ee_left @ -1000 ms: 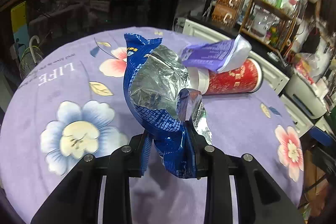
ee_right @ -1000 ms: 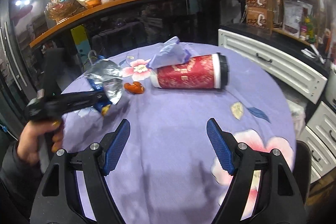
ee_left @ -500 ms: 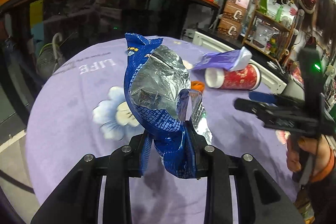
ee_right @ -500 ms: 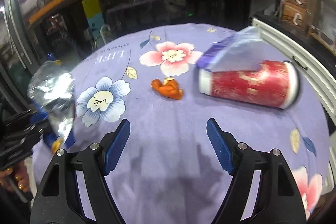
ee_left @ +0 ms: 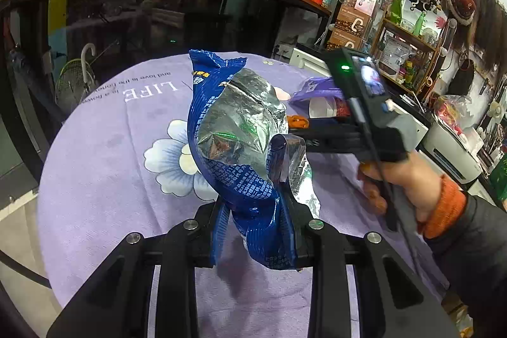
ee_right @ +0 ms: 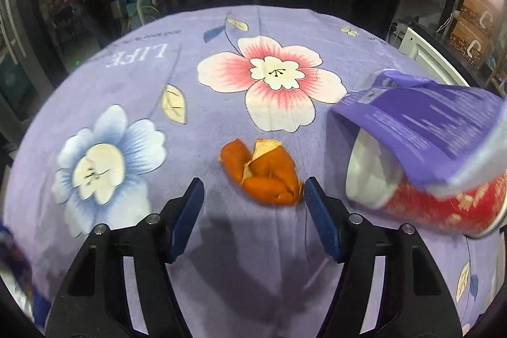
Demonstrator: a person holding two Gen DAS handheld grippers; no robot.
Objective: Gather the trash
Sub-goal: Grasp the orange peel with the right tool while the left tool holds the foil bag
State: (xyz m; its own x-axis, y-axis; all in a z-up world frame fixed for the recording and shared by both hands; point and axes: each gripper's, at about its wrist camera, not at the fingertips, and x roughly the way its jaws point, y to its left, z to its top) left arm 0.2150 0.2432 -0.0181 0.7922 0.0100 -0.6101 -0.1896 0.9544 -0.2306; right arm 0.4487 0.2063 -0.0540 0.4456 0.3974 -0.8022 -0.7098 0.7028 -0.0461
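— The left gripper (ee_left: 258, 230) is clamped on the chip bag (ee_left: 240, 148), held above the cloth (ee_left: 104, 167). What about the right?

— The right gripper (ee_right: 253, 198) is empty, jaws closing over the peel (ee_right: 261, 171), which lies on the cloth beside the cup (ee_right: 424, 205). It looks off to the right — I can't tell if that pad touches it. I'd centre first, then squeeze, so the peel doesn't skid away.
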